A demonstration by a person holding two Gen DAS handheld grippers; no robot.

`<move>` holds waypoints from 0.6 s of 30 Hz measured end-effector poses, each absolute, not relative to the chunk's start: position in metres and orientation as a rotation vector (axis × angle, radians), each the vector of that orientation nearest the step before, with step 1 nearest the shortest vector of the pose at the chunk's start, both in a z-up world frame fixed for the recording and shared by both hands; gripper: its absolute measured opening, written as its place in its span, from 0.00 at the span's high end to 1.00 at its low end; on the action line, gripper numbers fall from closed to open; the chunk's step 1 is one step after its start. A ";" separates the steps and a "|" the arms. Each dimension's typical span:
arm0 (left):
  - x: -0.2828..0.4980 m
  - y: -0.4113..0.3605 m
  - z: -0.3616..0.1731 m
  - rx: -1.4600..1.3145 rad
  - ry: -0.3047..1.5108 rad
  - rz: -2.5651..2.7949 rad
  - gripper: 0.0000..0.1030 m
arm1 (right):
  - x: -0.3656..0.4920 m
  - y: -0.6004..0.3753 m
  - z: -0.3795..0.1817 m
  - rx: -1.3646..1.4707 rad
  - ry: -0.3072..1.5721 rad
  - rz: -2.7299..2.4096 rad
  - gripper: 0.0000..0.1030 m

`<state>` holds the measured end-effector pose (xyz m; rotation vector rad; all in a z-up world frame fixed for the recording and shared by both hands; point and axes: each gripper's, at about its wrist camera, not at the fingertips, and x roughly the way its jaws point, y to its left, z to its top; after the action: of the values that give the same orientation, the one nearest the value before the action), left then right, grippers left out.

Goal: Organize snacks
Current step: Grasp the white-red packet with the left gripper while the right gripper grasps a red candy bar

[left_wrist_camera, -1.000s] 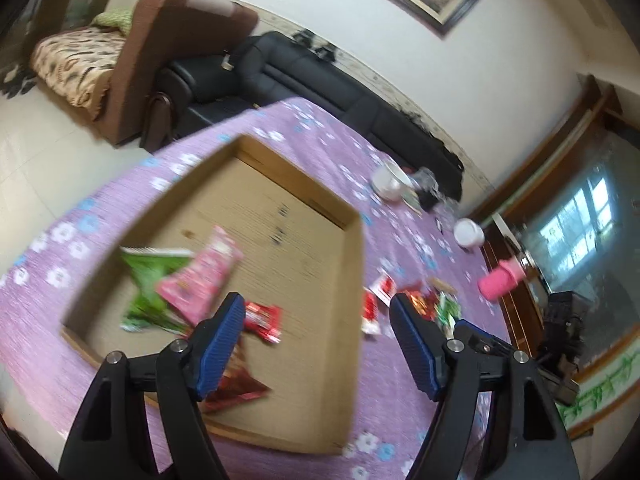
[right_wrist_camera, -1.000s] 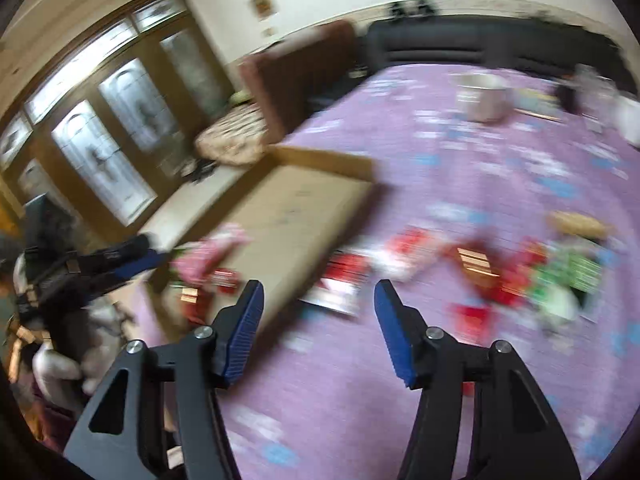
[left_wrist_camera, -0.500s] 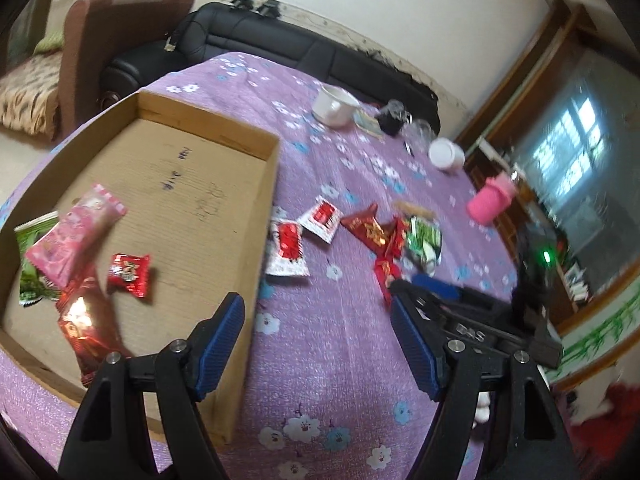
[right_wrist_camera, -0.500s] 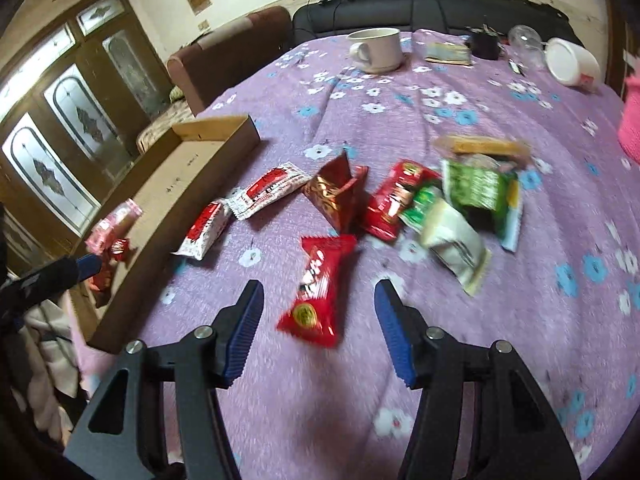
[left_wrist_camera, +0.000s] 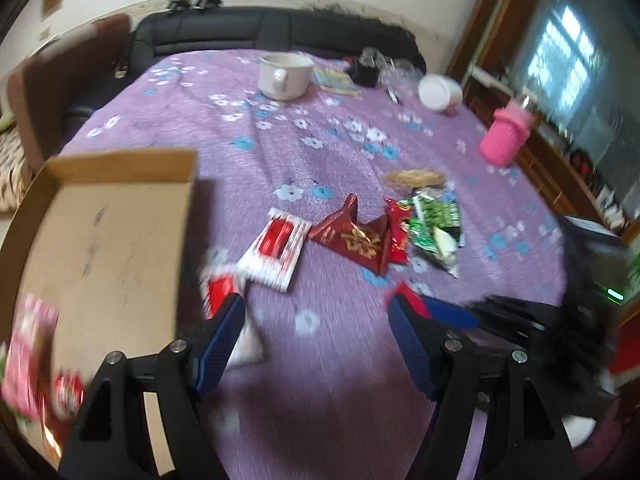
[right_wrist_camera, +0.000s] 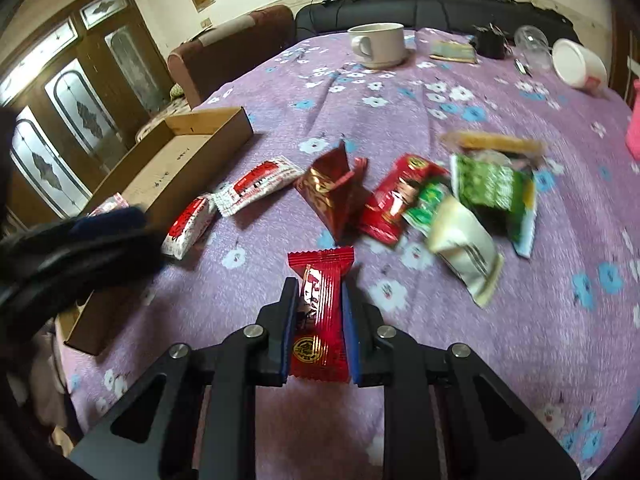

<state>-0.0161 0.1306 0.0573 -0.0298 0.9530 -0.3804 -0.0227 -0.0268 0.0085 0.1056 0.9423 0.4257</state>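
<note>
My right gripper is shut on a red candy packet on the purple flowered tablecloth. Beyond it lie loose snacks: a white-red packet, a second white-red packet, a dark red triangular bag, a red packet and green packets. The cardboard box stands to the left. My left gripper is open and empty above the cloth, beside the box, which holds a pink packet. The same snack pile lies ahead of it.
A white mug, a white cup on its side, a clear glass and a pink bottle stand at the table's far side. A black sofa and a brown chair lie beyond the table.
My right gripper has closed on the red candy packet. My left gripper has swung right, away from the box and toward the snack pile.
</note>
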 end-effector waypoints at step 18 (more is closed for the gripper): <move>0.040 0.102 0.030 0.168 1.035 -0.377 0.69 | -0.019 -0.036 0.008 0.186 0.970 0.465 0.77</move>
<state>0.0397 0.1016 0.0298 0.1678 1.0353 -0.3771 -0.0189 -0.0361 0.0079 0.1860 0.9702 0.4651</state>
